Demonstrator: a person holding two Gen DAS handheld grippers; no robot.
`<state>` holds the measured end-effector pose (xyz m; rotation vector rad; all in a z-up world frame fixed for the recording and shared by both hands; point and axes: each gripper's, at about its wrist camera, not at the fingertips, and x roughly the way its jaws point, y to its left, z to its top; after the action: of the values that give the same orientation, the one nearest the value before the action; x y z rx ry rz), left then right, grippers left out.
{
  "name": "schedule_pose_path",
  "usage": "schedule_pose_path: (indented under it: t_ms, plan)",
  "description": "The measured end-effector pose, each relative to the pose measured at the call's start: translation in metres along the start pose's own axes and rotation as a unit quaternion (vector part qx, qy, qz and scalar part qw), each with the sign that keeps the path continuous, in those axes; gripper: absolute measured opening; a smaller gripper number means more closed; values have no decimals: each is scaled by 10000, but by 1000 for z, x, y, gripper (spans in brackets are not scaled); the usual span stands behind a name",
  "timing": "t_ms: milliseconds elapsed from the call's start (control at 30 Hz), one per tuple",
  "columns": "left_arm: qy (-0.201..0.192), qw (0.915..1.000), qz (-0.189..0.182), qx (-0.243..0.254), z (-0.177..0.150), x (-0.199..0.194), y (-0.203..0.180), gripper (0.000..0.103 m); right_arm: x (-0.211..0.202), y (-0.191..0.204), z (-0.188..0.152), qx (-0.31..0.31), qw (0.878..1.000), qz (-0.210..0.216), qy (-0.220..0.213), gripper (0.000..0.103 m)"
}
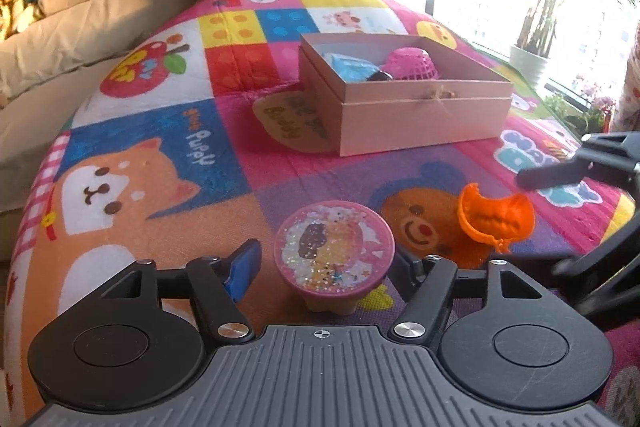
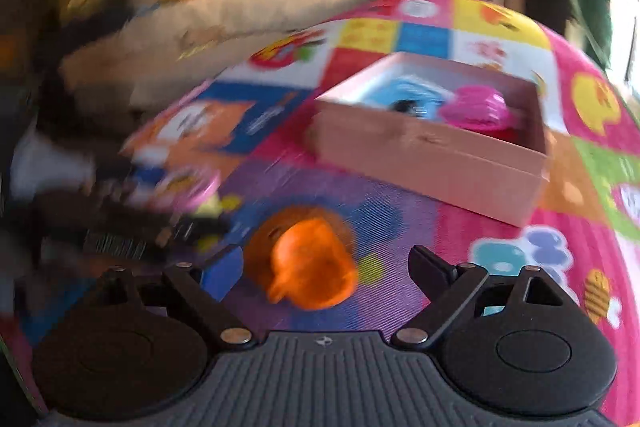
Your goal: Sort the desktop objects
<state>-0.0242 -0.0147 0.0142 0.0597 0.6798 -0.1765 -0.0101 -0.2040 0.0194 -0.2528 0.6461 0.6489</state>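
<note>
Lying on a brightly patterned play mat, the task's remaining things are found close before the two grippers. In the left wrist view, a round pink glitter toy is seen standing on the mat between the fingers of the left gripper; the blue-padded finger is set clear of its left edge, while the other finger is largely hidden behind its right rim, so contact there cannot be told. The jaws are judged moderately spread and not pressing on the toy. An orange cup-like toy is seen lying on its side to the right, near a printed bear's face, with the right gripper reaching in from the frame's right edge just beside it. In the right wrist view — heavily blurred — the same orange cup-like toy is found between the right gripper's fingers, nearer the blue-padded one; the jaws are held wide, and a clear gap is noted on the other side. A pink cardboard box is placed farther back on the mat, well apart from both grippers — a blue item and a pink basket are seen inside it.
</note>
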Motion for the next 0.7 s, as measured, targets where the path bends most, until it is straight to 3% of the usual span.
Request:
schedule_pose_path:
  t_ms: [100,200,333,400,500,600,700]
  plan:
    - [-17,10000,-12,-17,2,-4,1,63,13,15,-3,-362,9988,-310,96,70]
    - [-29,10000,-30,49,3,-9,-1,61,20,12,-1,-163,9994,-216,216,50]
    - [-349,9991,-154,183,24,-30,-3,61,6,-3,9,127,9996,-110,246,50]
    - [-701,9968,-230,295,50,-43,-4,61,-20,-15,23,239,9997,-4,-14,49]
    - [-1206,9913,-341,415,98,-50,-10,61,-71,-35,55,280,9967,-159,-746,45]
    - [-1495,9864,-494,469,136,-31,-23,61,-110,-55,83,365,9889,-415,-1376,45]
    - [-1472,9862,-669,361,166,7,-39,62,-118,-67,98,322,9832,-806,-1604,38]
